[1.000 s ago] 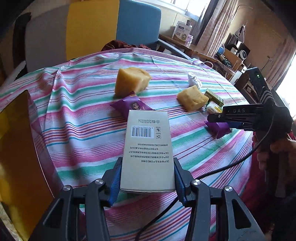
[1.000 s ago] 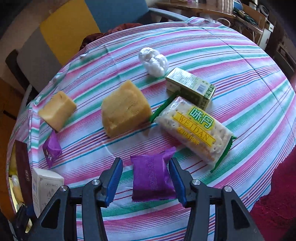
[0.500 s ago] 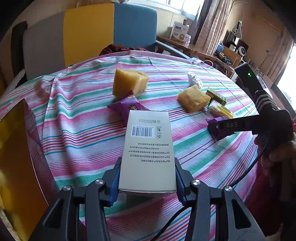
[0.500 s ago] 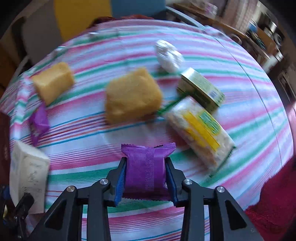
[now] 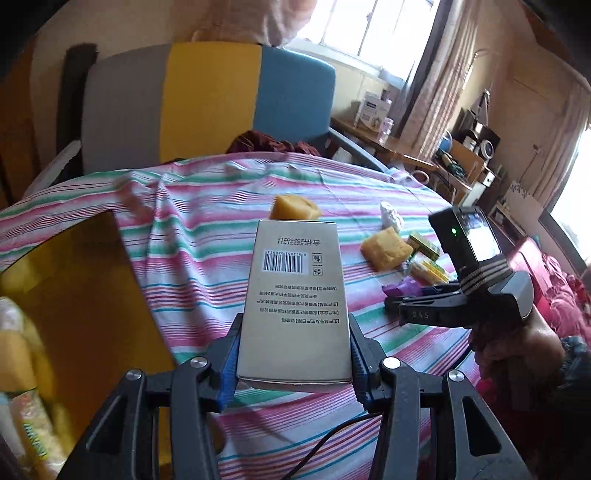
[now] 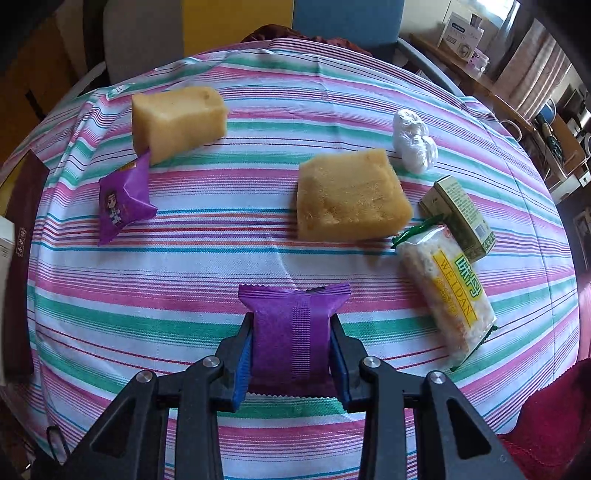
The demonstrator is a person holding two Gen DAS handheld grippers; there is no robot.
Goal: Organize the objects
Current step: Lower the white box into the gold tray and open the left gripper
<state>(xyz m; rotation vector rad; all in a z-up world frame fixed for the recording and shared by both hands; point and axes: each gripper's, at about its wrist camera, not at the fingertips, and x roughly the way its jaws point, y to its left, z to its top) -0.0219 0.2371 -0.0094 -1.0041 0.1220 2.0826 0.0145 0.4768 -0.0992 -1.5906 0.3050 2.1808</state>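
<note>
Right wrist view, right gripper [image 6: 291, 354] pinching purple snack packet [image 6: 291, 328] near tablecloth's [image 6: 221, 269] front edge, WEIDAN noodle pack [image 6: 448, 291] toward right edge, left gripper [image 5: 293, 354] clamping barcoded white box [image 5: 295, 299].

Chair [image 5: 207, 99] w/ grey, yellow & blue panels behind the desk, dark red cloth [image 5: 273, 142] on its seat. Windows [image 5: 369, 33] w/ curtains [image 5: 436, 92] beyond. Side table [image 5: 384, 147] along the wall carries a white box [image 5: 373, 110]; further right a cluttered shelf [image 5: 469, 155] w/ a speaker [image 5: 485, 146]. Striped cloth [image 6: 221, 273] covers the desk.
</note>
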